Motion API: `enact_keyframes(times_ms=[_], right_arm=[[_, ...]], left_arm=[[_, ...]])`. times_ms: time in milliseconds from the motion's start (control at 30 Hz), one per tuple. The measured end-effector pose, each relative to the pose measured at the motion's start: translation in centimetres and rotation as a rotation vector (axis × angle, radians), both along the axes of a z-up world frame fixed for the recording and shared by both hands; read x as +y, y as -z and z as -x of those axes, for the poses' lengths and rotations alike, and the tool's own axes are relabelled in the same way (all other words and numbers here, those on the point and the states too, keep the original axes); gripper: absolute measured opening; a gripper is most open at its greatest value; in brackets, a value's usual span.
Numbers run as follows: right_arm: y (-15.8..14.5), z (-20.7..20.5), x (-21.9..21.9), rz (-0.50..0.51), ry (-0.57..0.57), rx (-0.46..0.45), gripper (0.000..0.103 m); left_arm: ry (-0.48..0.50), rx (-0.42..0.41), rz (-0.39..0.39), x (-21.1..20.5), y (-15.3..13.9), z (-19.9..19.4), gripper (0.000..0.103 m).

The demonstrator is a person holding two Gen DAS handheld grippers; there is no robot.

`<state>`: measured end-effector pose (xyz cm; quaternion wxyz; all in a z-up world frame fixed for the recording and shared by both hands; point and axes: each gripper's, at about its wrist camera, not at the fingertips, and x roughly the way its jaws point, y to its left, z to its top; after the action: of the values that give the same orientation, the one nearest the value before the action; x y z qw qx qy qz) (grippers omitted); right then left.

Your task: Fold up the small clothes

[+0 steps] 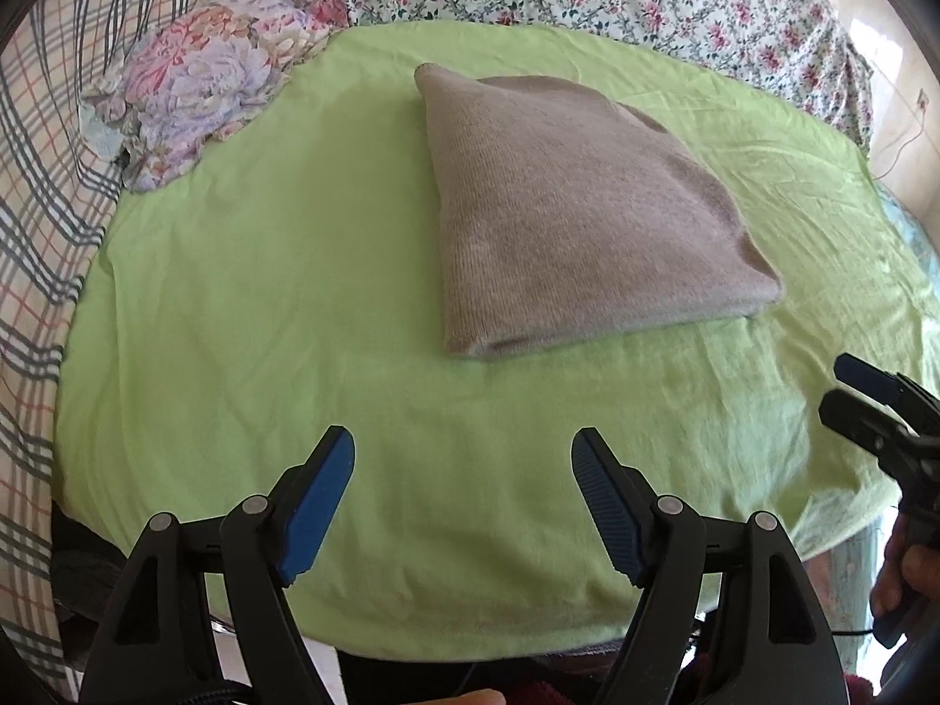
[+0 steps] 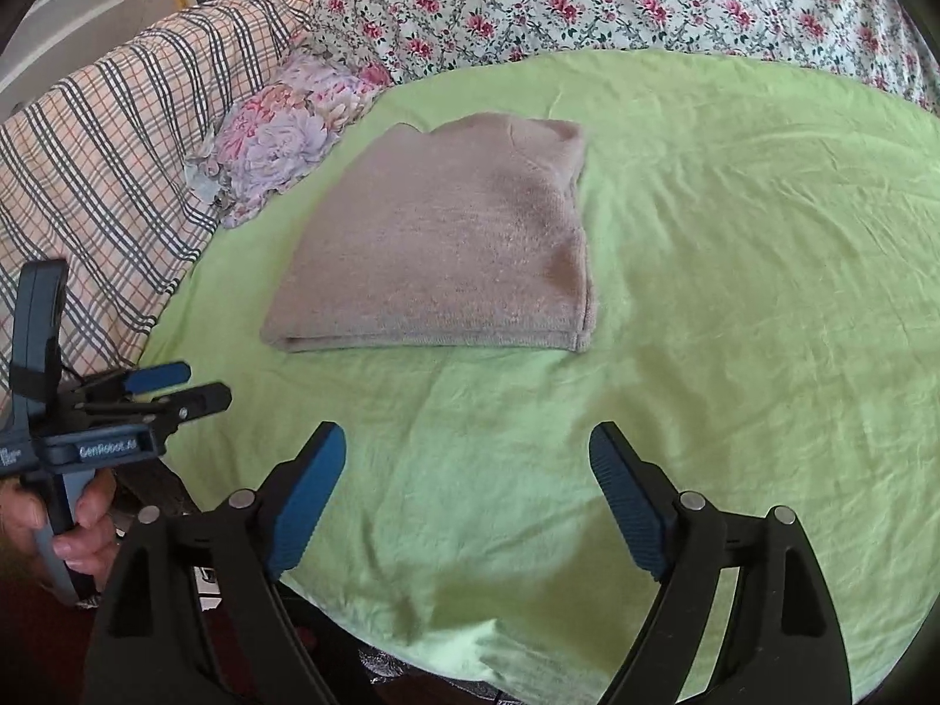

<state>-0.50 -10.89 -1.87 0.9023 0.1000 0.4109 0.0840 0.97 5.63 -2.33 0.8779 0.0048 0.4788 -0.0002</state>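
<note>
The folded gray sweater [image 1: 581,205] lies on the green sheet [image 1: 264,294]. Left tongs [image 1: 464,446] and right tongs [image 2: 467,440] are wide and hold nothing.

Folded grey knit [image 1: 578,211] on green sheet [image 1: 264,294]; L gripper [image 1: 464,458] wide open, empty, short of it

Your folded beige knit sweater [image 1: 578,217] lies on the light-green cotton sheet [image 1: 264,305], with the crumpled floral fabric bundle [image 1: 200,76] behind it, to its left.
</note>
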Motion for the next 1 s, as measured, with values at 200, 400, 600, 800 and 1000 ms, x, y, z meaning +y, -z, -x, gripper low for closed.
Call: enact_keyframes(times_ms=[200,400,600,800,1000], right_arm=[[-0.3,-1.3,0.3,-0.006,-0.026,-0.001,0.087],[-0.6,-2.2,0.5,-0.010,-0.045,-0.004,0.091],[-0.6,-2.6,0.7,-0.018,-0.044,0.000,0.091],[-0.8,-4.6,-0.1,-0.044,-0.022,-0.003,0.091],[-1.6,-8.7,-3.2,-0.150,0.050,-0.030,0.091]], left_arm=[[-0.002,-0.041,-0.073,-0.7,-0.7,-1.4,0.081],[-0.007,-0.048,-0.083,-0.8,-0.8,-1.8,0.082],[-0.018,-0.038,-0.078,-0.3,-0.5,-2.0,0.082],[-0.036,-0.041,-0.060,0.1,-0.6,-2.9,0.083],[-0.031,-0.062,0.008,1.0,-1.6,-5.6,0.083]])
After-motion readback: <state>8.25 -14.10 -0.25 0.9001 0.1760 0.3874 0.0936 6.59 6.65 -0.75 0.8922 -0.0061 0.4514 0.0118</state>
